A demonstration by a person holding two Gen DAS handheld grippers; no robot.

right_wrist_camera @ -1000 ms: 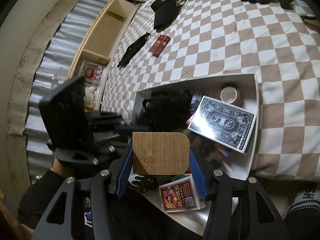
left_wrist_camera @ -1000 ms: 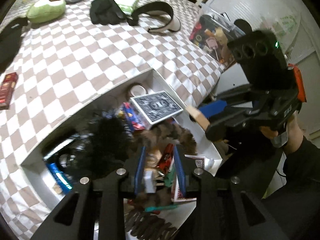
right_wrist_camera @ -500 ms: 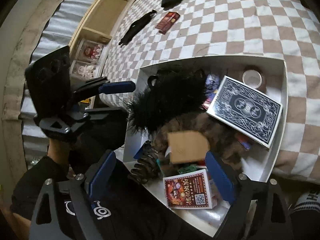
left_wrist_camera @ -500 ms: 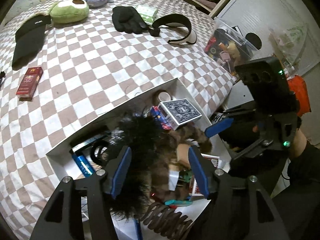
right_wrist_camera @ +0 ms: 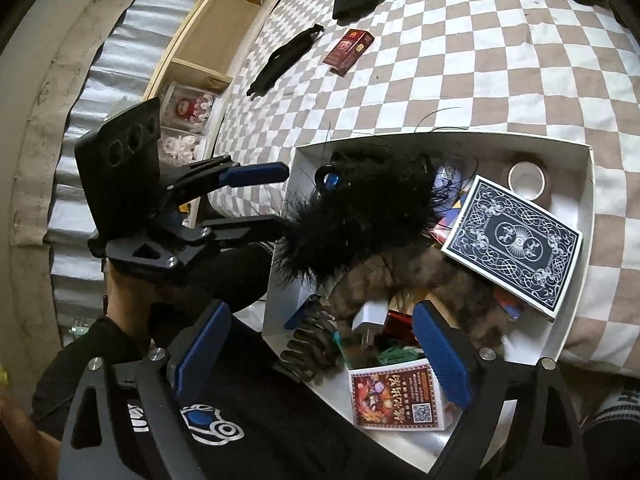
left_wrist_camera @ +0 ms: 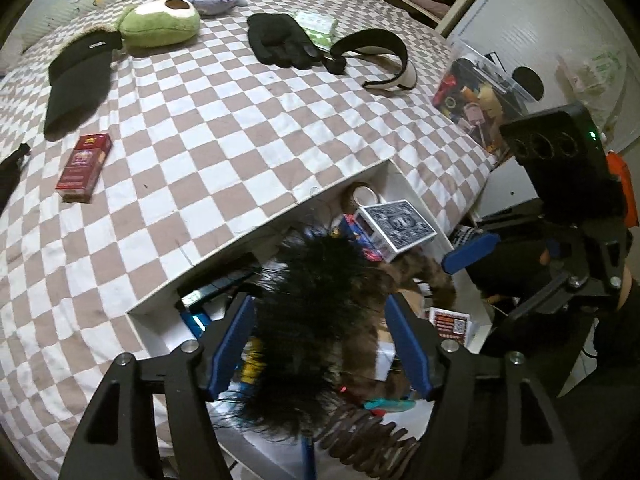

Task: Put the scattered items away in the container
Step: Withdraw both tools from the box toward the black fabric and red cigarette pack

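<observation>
I have both grippers over the white box [right_wrist_camera: 576, 312], which sits at the edge of the bed on the brown-and-white checked cover [left_wrist_camera: 208, 128]. My left gripper [left_wrist_camera: 320, 344] is spread wide with nothing between its blue pads; the black feathery piece [left_wrist_camera: 316, 300] lies under it in the box. My right gripper [right_wrist_camera: 320, 352] is just as wide and empty.

The box is crowded: a dark blue card deck with a white ornate back [right_wrist_camera: 514, 240] lies tilted on top near one wall, a roll of tape [right_wrist_camera: 528, 178] in the corner behind it, a brown fur piece [right_wrist_camera: 420, 276] under the feathers, a brown coil [right_wrist_camera: 308, 344] and a small printed box with a QR code [right_wrist_camera: 396, 400] toward my end.

Out on the cover (well apart from the box) lie a red packet [left_wrist_camera: 84, 166], a black cap [left_wrist_camera: 80, 76], a green avocado plush [left_wrist_camera: 160, 24], black gloves [left_wrist_camera: 280, 40] and a black-and-white visor [left_wrist_camera: 380, 56].
</observation>
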